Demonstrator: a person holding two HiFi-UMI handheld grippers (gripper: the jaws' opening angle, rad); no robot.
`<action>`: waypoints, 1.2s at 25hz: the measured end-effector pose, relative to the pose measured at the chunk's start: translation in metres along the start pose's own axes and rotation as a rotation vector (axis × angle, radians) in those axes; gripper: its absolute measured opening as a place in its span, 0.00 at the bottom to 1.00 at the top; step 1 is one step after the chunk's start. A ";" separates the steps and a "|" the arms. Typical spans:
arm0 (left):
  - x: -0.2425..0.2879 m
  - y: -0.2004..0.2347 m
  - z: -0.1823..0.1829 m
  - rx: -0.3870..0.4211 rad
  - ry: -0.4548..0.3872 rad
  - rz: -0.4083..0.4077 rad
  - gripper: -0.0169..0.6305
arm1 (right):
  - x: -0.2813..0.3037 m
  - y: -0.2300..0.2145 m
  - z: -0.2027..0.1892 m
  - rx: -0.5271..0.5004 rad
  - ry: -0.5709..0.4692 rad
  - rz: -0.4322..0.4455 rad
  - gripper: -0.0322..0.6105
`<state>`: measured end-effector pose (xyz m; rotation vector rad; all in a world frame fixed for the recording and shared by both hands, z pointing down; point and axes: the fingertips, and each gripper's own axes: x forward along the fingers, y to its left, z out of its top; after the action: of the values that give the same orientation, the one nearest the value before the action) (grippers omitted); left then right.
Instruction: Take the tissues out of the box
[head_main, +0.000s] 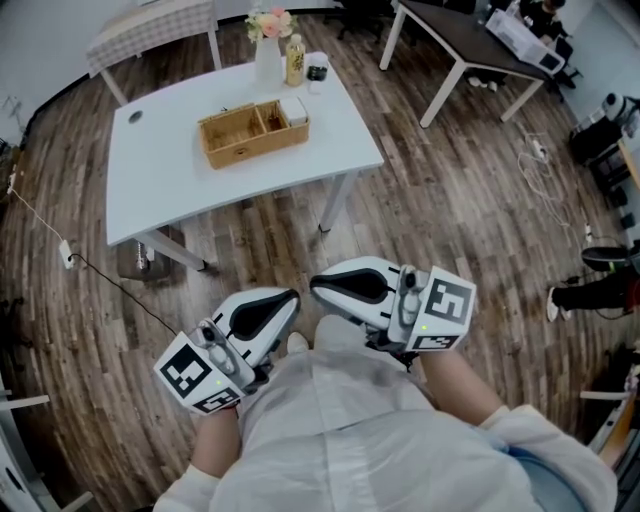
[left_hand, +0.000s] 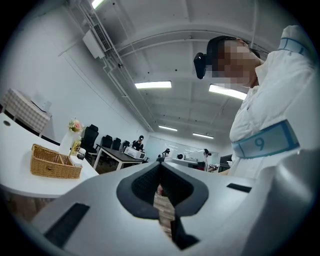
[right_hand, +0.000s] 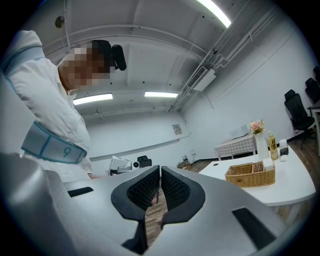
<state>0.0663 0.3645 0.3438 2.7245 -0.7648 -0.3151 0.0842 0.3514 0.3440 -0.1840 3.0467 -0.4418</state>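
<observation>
A person in a white garment stands on the wood-plank floor (head_main: 450, 210), well apart from the white desk (head_main: 160, 175), holding 2 grippers close to the chest. The left gripper (head_main: 290, 300) has its jaws closed together with nothing between them, as its own view confirms; the right gripper (head_main: 318, 287) is likewise closed and empty, its pads showing only a thin slit. The 2 grippers' tips point toward each other and sit just beside one another, both roughly level. On the desk stands a wicker basket (head_main: 250, 150) divided into compartments; a white box (head_main: 293, 110) sits in its right end compartment. Behind the basket are a white vase of pink flowers (head_main: 268, 58), a yellow bottle (head_main: 294, 60) and a small dark-lidded jar (head_main: 317, 71), standing side by side.
</observation>
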 end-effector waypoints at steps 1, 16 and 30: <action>0.000 -0.001 -0.001 -0.001 0.001 -0.002 0.03 | 0.000 0.000 0.001 0.000 -0.002 -0.001 0.10; 0.013 0.049 0.006 -0.023 0.015 0.038 0.03 | 0.019 -0.056 0.006 0.043 -0.004 0.014 0.10; 0.067 0.155 0.030 -0.049 0.017 0.068 0.03 | 0.050 -0.166 0.036 0.062 0.007 0.026 0.10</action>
<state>0.0410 0.1958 0.3587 2.6456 -0.8316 -0.2909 0.0551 0.1767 0.3552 -0.1406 3.0332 -0.5352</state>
